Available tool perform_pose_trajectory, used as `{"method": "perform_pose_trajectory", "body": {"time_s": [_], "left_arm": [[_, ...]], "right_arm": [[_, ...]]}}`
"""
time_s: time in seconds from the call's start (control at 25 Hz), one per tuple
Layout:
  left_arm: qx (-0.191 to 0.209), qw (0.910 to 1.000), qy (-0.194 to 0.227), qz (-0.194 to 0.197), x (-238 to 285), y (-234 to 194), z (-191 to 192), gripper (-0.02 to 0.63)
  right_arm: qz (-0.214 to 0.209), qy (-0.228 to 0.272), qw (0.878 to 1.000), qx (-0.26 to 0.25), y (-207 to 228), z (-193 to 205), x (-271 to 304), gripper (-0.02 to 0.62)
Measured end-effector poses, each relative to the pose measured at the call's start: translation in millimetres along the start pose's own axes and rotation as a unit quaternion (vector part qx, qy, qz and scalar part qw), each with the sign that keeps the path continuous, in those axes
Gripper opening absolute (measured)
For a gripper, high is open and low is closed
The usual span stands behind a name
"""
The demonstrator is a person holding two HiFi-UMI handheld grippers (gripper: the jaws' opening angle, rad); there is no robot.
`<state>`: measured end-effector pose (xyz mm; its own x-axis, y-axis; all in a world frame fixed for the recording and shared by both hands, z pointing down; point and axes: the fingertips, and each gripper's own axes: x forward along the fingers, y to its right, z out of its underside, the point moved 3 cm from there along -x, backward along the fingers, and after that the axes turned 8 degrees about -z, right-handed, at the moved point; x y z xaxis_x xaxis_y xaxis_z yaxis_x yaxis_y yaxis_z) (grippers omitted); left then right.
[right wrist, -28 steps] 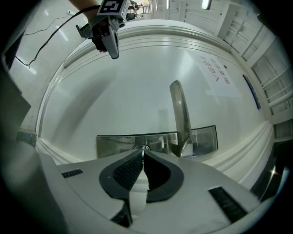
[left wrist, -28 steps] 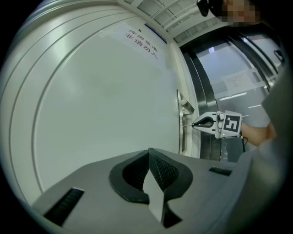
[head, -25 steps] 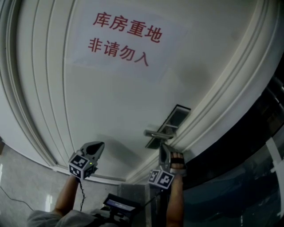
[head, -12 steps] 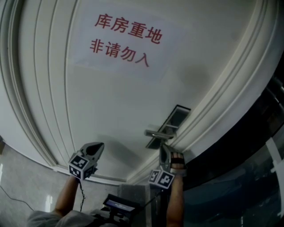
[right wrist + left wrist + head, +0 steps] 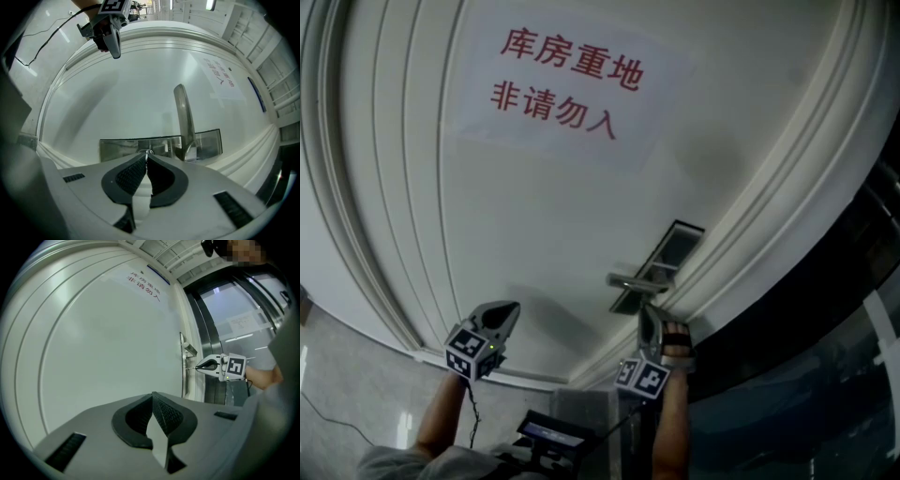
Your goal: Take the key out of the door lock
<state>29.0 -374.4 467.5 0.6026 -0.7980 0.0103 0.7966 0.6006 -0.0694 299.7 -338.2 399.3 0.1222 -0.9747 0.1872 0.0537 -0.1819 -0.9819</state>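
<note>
Jaws of right gripper [image 5: 146,156] clamp key [image 5: 146,152] in lock [image 5: 117,149].

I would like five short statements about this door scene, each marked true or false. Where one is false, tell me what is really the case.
1. The right gripper is shut on the key at the metal lock plate. True.
2. The lever handle sits on that same lock plate. True.
3. The left gripper grips the lever handle. False: its jaws are together on nothing, off to the side in front of the bare door.
4. The paper sign on the door carries red characters. True.
5. The door is dark brown. False: it is white.
</note>
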Motion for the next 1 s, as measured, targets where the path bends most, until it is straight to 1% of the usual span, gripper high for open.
{"method": "perform_pose_trajectory", "body": {"time_s": [0.72, 0.92, 1.0], "left_arm": [[0.001, 1.0000, 0.001, 0.008, -1.2, 1.4, 0.8, 0.008], [0.003, 1.0000, 0.001, 0.008, -5.1, 0.4, 0.3, 0.008], [0.003, 1.0000, 0.001, 0.008, -6.8, -0.6, 0.2, 0.008]], "right_arm": [[0.003, 0.000, 1.000, 0.005, -0.9, -1.9, -2.4, 0.021], [0.006, -0.010, 1.000, -0.010, -1.7, -0.1, -2.1, 0.021], [0.004, -0.010, 1.000, -0.006, -3.6, 0.4, -1.9, 0.021]]}}
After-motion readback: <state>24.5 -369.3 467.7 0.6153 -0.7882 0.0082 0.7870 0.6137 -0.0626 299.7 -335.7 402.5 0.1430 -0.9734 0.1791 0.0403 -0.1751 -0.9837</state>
